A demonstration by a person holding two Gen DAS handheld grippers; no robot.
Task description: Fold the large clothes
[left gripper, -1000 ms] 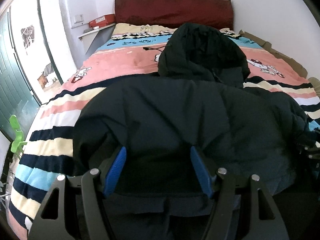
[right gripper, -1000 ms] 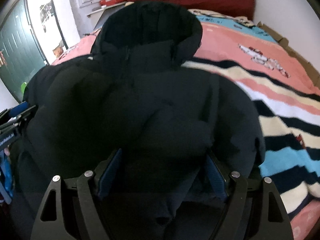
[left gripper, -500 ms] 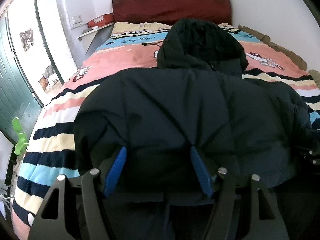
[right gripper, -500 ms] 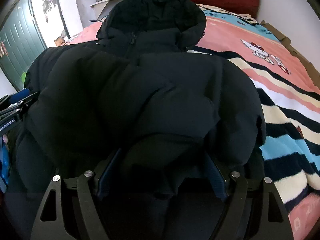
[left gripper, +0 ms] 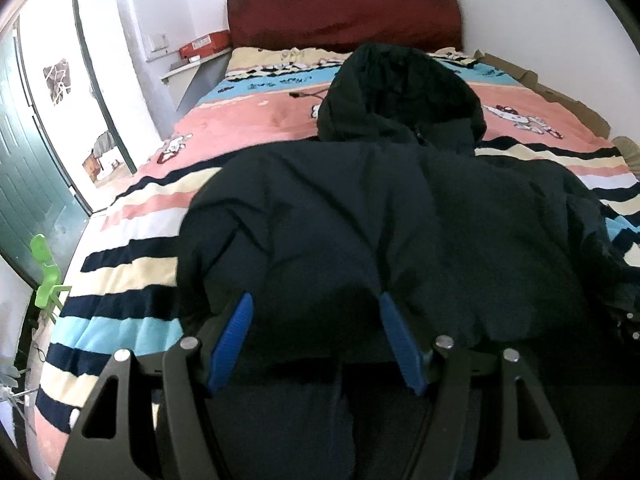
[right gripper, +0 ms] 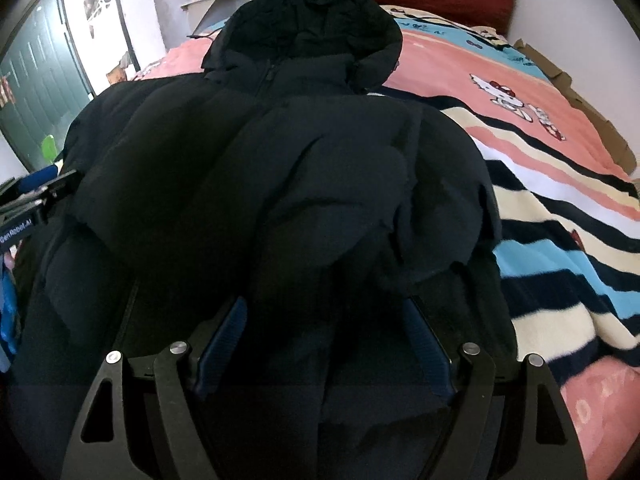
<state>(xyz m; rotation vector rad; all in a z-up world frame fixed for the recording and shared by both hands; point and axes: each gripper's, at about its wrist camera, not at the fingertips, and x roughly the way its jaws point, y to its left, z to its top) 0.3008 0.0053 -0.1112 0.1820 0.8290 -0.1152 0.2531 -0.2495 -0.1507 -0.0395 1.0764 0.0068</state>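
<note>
Jacket [left gripper: 360,216]: black, puffy, hooded; spread on the bed [left gripper: 160,200], on top of the striped blanket [right gripper: 560,216], bulk toward the bed's foot.
Hood [left gripper: 400,92]: toward the dark red headboard [left gripper: 344,16], resting on the blanket's pink band.
Zip: runs down from the hood in the right wrist view, front facing up.
Lower part of jacket: doubled up over the body, a rounded fold edge nearest both cameras.
Left hand-held gripper [left gripper: 316,308]: blue pads [left gripper: 232,344] spread wide, jacket fabric bulging between them; whether the pads press the fabric cannot be told.
Right hand-held gripper [right gripper: 324,312]: pads likewise spread, dark padded fabric filling the gap; contact cannot be told.
Beside the bed: green door [left gripper: 28,184] on the left, red box [left gripper: 204,44] on a shelf by the headboard, brown cardboard [right gripper: 576,100] along the right edge.
</note>
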